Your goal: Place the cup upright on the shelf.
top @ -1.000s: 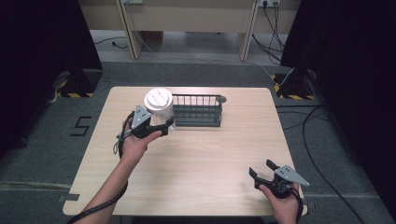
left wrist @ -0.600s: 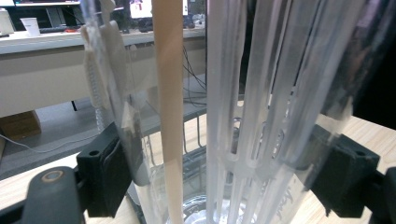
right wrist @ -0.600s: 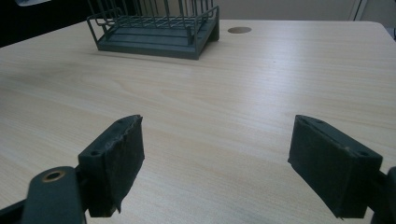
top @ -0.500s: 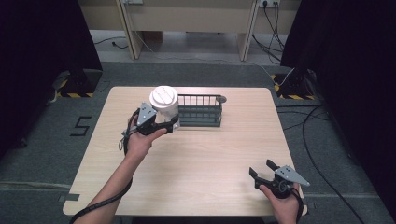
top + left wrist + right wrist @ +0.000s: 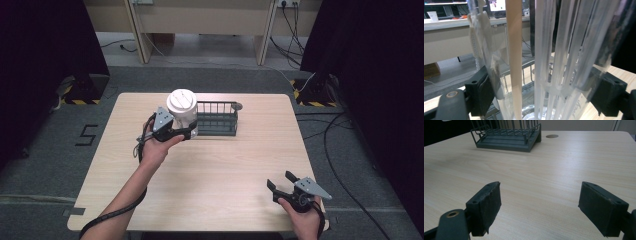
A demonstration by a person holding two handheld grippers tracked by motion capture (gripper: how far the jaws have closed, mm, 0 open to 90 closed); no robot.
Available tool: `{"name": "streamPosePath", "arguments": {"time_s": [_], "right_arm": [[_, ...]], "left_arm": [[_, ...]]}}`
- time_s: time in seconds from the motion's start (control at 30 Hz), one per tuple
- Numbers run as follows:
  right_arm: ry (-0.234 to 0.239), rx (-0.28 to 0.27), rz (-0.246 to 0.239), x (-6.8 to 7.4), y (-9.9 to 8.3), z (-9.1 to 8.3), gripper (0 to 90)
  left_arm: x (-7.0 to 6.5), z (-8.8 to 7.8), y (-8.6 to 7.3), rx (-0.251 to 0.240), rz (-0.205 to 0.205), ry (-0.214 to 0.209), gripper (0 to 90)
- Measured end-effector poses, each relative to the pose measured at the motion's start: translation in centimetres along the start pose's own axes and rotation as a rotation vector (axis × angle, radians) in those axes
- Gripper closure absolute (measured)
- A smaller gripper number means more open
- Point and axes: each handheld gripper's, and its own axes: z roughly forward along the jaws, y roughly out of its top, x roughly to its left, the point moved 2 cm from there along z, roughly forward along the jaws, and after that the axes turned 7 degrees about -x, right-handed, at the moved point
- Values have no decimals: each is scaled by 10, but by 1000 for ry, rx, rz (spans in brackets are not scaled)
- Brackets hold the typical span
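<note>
While left gripper (image 5: pixel 186 131) clamps clear jug (image 5: pixel 182 114) beside rack's (image 5: pixel 218 119) left end, right gripper (image 5: pixel 282 182) wide open near table's (image 5: pixel 225 170) near right edge, bare wood between.

- Clear jug (image 5: pixel 554 60): cut off at 12 and 6 o'clock in the left gripper view; lid and base out of frame.
- Wire rack (image 5: pixel 216 118): its 9 o'clock end is hidden behind the jug in the high view.
- Rack's upper bars cut off at 12 o'clock in the right gripper view.
</note>
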Motion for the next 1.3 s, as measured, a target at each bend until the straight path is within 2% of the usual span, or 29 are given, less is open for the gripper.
{"name": "streamPosePath", "arguments": {"time_s": [1.3], "right_arm": [[4,-2,-2,0,0,0,186]], "left_arm": [[-8,31,14,-9,7,-24,175]]}}
